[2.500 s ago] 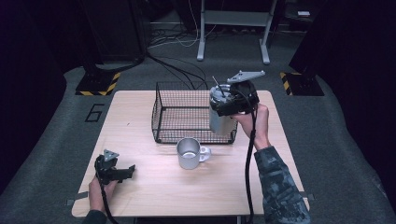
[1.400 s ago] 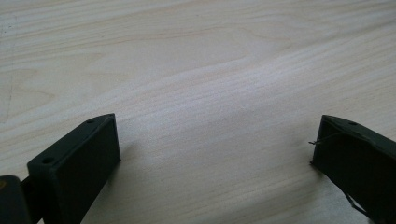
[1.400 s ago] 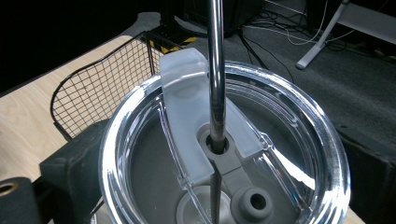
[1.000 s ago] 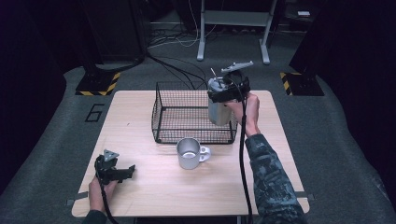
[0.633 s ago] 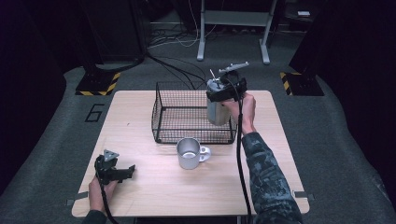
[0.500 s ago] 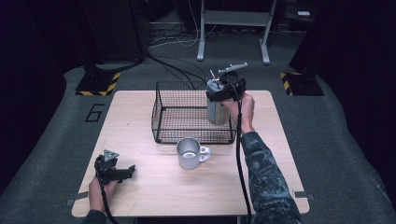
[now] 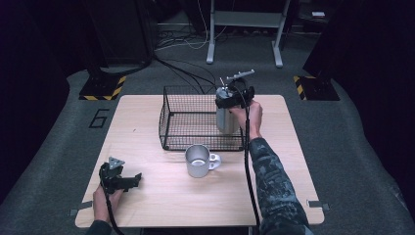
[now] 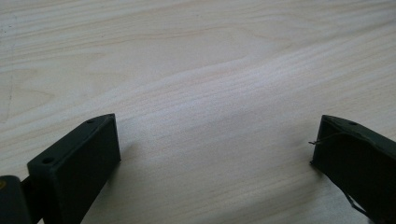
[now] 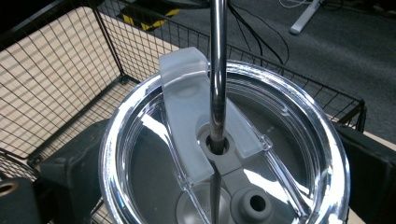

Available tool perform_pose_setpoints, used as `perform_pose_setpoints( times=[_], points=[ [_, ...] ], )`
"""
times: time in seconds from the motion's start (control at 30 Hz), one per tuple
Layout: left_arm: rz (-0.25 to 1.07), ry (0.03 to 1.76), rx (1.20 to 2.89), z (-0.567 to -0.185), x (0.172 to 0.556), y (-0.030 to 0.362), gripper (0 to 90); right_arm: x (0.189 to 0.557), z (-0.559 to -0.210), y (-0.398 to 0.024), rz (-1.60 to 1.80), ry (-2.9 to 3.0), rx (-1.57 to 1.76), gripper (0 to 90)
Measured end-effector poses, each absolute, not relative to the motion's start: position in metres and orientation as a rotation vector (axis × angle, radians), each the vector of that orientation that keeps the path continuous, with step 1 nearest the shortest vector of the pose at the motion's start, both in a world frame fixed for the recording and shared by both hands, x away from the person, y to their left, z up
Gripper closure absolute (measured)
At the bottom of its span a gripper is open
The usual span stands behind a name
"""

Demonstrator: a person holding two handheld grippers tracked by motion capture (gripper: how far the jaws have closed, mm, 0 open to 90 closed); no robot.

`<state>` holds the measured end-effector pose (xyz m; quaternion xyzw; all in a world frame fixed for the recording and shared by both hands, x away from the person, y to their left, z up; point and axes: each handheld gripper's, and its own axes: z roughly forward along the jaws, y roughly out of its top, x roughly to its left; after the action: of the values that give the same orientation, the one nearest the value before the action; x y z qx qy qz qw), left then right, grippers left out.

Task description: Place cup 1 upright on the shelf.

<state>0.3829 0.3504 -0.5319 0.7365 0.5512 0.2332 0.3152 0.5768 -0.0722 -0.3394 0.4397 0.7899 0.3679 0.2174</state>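
The right gripper (image 7: 234, 98) is clamping a steel tumbler (image 7: 226, 117) by its upper part, its jaws pressing on either side of the rim, and is holding it upright inside the wire basket (image 7: 176, 128), at the basket's 3 o'clock side; whether the tumbler's base is resting on the basket floor cannot be told. In the right gripper view the tumbler's clear lid (image 9: 140, 140) is facing the camera, with a metal straw (image 9: 217, 70) rising straight up through the hole at its middle toward 12 o'clock and a frosted slider (image 9: 184, 107) curving from the hole toward 11 o'clock; the black basket mesh is running behind it from 9 to 2 o'clock. The basket is sitting on the far half of the wooden table (image 7: 147, 196). A steel mug (image 7: 198, 160) is standing just outside the basket's near wall, at the basket's 6 o'clock, with its handle pointing to 3 o'clock, well apart from both grippers. The left gripper (image 7: 119, 178) is lying low at the table's 7 o'clock corner in the person's left hand (image 7: 103, 200), and in the left gripper view its jaws are standing wide apart over bare wood, gripping nothing.
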Motion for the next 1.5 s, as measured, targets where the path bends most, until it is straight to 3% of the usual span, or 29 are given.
perform_pose_setpoints(
  times=[1.03,1.5],
  points=[
    [0.615,1.449,1.946,-0.532,0.383,0.351,0.4,0.593,-0.379,-0.071,0.952,2.204,1.318,3.3],
    [0.61,1.45,1.954,-0.531,0.383,0.351,0.4,0.591,-0.379,-0.075,0.915,2.24,1.318,2.4]
  ],
)
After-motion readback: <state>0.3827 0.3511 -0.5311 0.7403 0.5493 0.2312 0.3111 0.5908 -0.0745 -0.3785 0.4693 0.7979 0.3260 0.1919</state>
